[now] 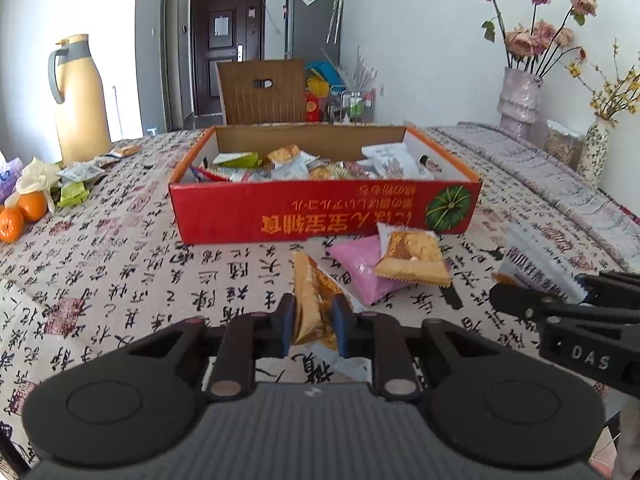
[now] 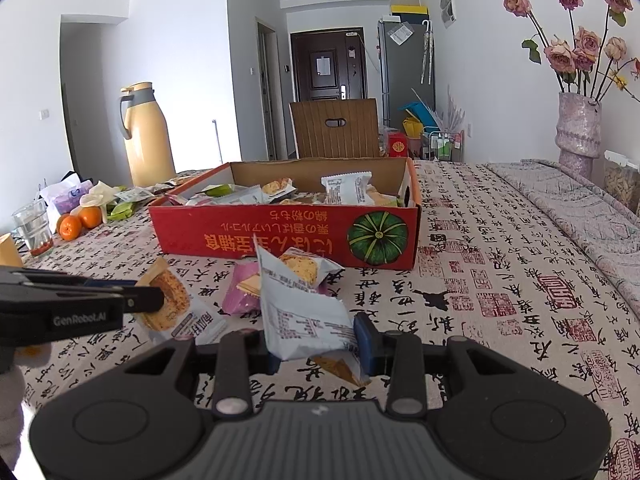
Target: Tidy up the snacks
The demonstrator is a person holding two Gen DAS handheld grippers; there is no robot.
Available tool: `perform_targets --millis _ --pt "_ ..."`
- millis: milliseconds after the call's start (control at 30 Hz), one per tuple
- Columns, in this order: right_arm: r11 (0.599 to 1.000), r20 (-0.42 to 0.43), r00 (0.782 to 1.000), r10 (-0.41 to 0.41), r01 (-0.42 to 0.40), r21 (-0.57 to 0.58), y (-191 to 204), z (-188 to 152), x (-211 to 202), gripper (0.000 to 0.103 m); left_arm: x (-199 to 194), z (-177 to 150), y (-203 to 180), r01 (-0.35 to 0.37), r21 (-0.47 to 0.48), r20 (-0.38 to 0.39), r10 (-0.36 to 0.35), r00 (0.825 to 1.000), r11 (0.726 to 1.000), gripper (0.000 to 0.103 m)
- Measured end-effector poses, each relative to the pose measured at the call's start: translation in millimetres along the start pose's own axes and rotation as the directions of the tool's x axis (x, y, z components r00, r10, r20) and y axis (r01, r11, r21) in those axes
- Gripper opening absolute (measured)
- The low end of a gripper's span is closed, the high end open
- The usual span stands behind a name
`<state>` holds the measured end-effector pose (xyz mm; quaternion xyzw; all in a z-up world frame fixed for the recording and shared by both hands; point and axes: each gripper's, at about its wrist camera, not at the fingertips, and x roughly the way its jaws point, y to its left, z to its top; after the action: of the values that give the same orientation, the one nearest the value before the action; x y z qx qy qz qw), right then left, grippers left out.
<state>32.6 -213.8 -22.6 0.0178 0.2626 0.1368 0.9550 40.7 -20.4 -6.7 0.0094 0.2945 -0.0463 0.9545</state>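
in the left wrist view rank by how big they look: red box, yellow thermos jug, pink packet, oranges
1. red box
2. yellow thermos jug
3. pink packet, though it lies nearer the camera
4. oranges, each smallest

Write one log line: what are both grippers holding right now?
left gripper: shut on cracker packet | right gripper: shut on white snack packet | red box: open, holds snacks | both packets outside box

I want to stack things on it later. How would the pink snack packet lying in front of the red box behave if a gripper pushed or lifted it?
The pink snack packet looks like a soft, puffy film pouch, so it would probably sag and crinkle rather than stay stiff. Another packet rests on it, likely sliding off if it is nudged. It seems light, and on the tablecloth should slide without rolling.
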Motion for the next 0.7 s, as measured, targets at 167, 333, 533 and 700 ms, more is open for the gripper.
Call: perform_targets --millis 167,333,533,700 --pt "1.0 0.002 1.0 0.001 -0.001 -0.002 0.6 0.6 -0.5 0.035 -5.5 3.5 -0.7 0.005 0.003 0.022 -0.005 1.0 1.0 0.013" --pt "1.0 0.006 1.0 0.005 -0.004 -0.005 3.0 3.7 -0.9 0.035 -9.8 9.2 1.2 0.006 -0.001 0.046 -0.006 0.999 1.0 0.01" --pt "1.0 0.009 1.0 0.012 -0.012 -0.011 5.6 7.9 2.3 0.035 -12.0 16.6 2.8 0.013 -0.003 0.07 -0.013 0.997 1.0 0.004" --pt "1.0 0.006 1.0 0.016 -0.016 -0.012 6.4 9.4 5.9 0.035 -9.3 18.7 4.5 0.013 -0.007 0.067 -0.013 0.998 1.0 0.004"
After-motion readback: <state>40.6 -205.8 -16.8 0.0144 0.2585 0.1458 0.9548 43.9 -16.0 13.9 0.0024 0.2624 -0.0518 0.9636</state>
